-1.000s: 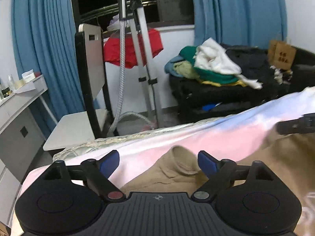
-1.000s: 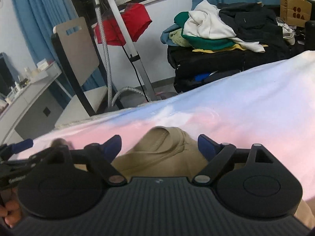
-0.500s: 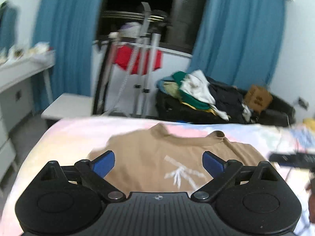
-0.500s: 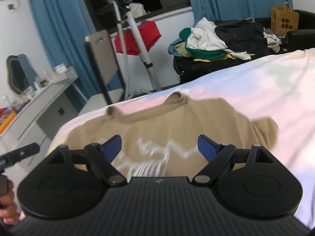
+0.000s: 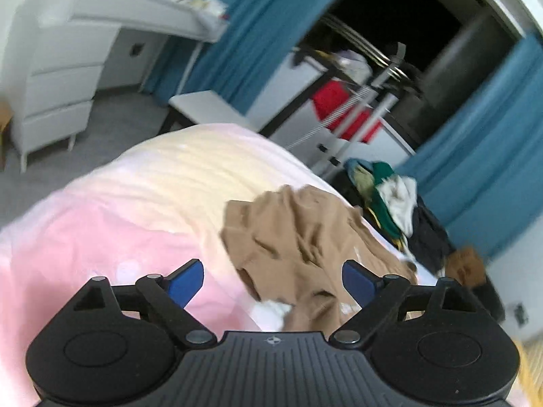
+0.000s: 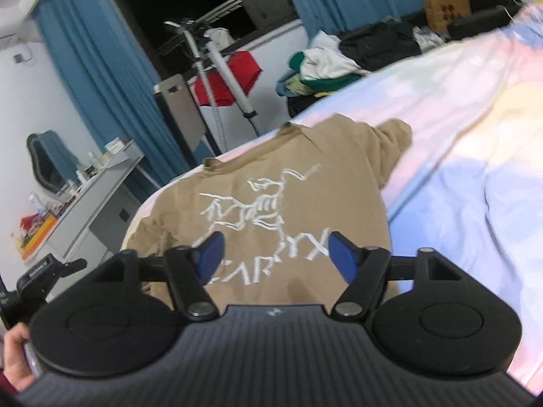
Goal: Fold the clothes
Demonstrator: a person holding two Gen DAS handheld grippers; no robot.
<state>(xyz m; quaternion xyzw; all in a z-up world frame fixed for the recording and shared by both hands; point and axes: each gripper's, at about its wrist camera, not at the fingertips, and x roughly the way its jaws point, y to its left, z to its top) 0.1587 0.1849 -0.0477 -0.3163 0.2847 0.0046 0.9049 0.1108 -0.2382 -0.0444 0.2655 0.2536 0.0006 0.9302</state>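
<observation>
A tan T-shirt (image 6: pixel 288 196) with a white printed logo lies spread on the pastel pink and blue bed sheet (image 6: pixel 475 142), collar toward the far edge. In the left wrist view the shirt (image 5: pixel 305 237) shows from its left side, rumpled. My right gripper (image 6: pixel 273 254) is open and empty above the shirt's lower part. My left gripper (image 5: pixel 271 279) is open and empty, over the sheet (image 5: pixel 135 210) at the shirt's left edge. The left gripper's body (image 6: pixel 44 268) shows at the lower left of the right wrist view.
Beyond the bed stand a garment steamer stand (image 6: pixel 217 64) with a red cloth, a chair (image 6: pixel 176 105), a white desk with drawers (image 5: pixel 61 78), and a pile of clothes on dark luggage (image 6: pixel 339 57). Blue curtains cover the wall.
Both grippers have pulled back and risen from the collar. The left one has swung left and tilted. The shirt now lies spread with its logo showing.
</observation>
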